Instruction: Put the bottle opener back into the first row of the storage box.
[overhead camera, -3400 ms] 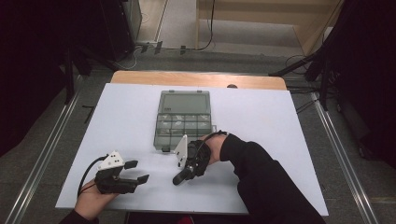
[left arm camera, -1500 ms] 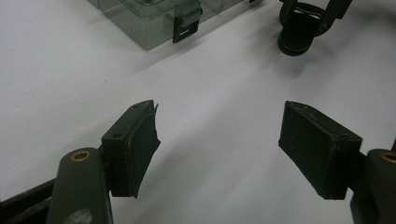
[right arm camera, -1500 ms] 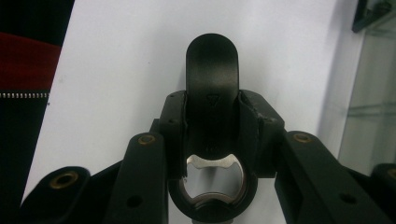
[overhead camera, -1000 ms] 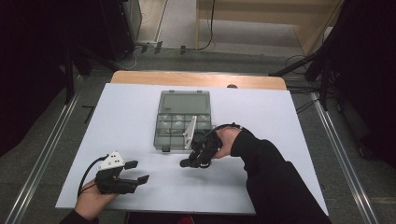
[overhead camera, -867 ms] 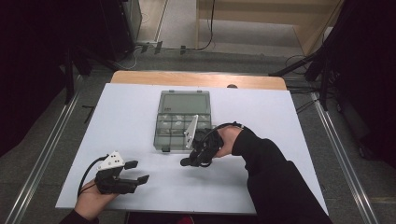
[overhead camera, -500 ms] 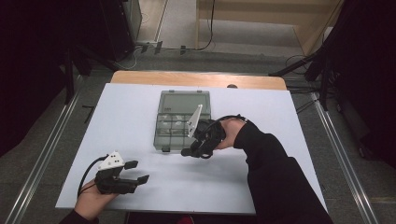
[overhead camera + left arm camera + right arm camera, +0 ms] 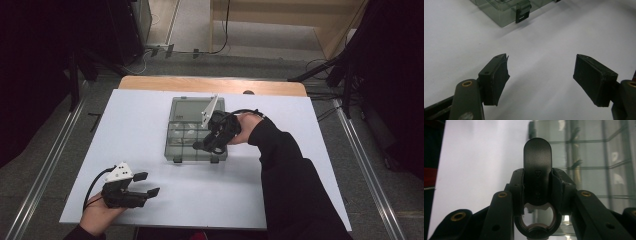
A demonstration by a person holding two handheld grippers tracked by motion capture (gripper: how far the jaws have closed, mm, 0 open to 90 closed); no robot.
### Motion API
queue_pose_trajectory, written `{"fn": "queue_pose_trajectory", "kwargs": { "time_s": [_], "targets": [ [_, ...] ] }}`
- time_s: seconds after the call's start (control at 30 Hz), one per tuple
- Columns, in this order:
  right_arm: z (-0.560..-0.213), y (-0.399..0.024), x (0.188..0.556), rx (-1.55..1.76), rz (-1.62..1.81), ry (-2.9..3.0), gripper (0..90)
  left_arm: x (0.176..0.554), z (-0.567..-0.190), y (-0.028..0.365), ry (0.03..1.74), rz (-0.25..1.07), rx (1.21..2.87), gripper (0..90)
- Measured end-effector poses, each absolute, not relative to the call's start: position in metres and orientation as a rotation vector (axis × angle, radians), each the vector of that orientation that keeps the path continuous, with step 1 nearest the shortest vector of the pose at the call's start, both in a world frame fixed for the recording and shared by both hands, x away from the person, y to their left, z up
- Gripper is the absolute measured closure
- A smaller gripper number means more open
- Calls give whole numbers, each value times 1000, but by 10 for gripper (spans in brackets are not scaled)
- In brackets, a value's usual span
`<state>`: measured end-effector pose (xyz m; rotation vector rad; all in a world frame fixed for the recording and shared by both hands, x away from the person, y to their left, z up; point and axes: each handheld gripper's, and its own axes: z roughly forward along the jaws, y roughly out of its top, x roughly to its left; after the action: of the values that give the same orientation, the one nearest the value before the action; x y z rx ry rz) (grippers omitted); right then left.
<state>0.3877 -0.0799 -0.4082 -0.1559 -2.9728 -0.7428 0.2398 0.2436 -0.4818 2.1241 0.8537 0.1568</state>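
Left side first: the left hand-held gripper [image 7: 131, 189] sits low at the near left of the white worktop [image 7: 150, 125], gripped from below by the left hand [image 7: 97, 216], which comes in over the near edge. It points right along the surface with its jaws spread wide and nothing between them; in the left gripper view the two black pads [image 7: 495, 78] frame bare worktop, with a corner of the box [image 7: 504, 12] just beyond.

Moving right, the clear box [image 7: 192, 131] lies mid-worktop toward the far side, its compartments showing through the plastic.

Over the box's right half hangs the right hand-held gripper [image 7: 212, 142], tilted down and to the left. The right arm, in a dark sleeve [image 7: 285, 185], stretches in from the near right, wrist bent toward the box. Its jaws are clamped on a black bottle opener [image 7: 537, 178], rounded handle sticking out forward, ring end tucked back between the jaws, held above the box's compartments.
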Motion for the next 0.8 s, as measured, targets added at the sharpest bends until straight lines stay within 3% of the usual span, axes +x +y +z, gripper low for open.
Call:
{"fn": "queue_pose_trajectory", "kwargs": {
  "time_s": [0.8],
  "targets": [
    [-417,-70,437,-297,-748,-2999,658,240,-482,244,843,156,2118,273]
  ]
}}
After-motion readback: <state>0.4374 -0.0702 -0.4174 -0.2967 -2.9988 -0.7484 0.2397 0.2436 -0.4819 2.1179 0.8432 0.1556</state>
